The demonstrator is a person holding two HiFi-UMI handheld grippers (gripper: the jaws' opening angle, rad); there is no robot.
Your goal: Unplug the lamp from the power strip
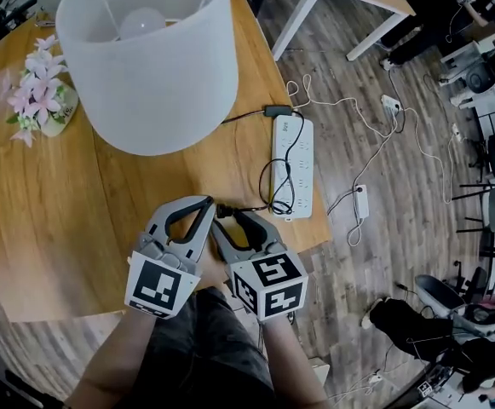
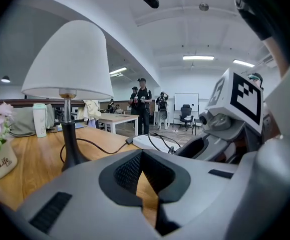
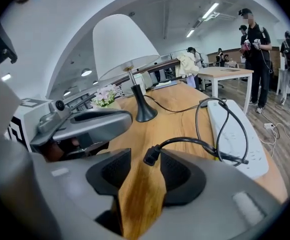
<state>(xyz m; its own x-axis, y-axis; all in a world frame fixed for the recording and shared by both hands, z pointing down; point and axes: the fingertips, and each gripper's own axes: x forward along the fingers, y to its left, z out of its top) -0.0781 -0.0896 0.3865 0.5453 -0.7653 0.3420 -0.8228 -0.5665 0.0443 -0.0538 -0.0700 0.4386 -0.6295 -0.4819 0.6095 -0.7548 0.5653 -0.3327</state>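
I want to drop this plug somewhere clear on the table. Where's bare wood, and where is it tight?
Bare wood lies left of the left gripper, on the near side of the flower vase and lamp shade. The right edge is crowded: power strip and looped cord.

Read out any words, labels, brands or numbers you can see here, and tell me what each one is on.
"Life": on the small cream vase of pink flowers; a smaller line under it is too blurred to read.
The white power strip has a small grey mark near its far end, which is too small to read.
No other text is legible.
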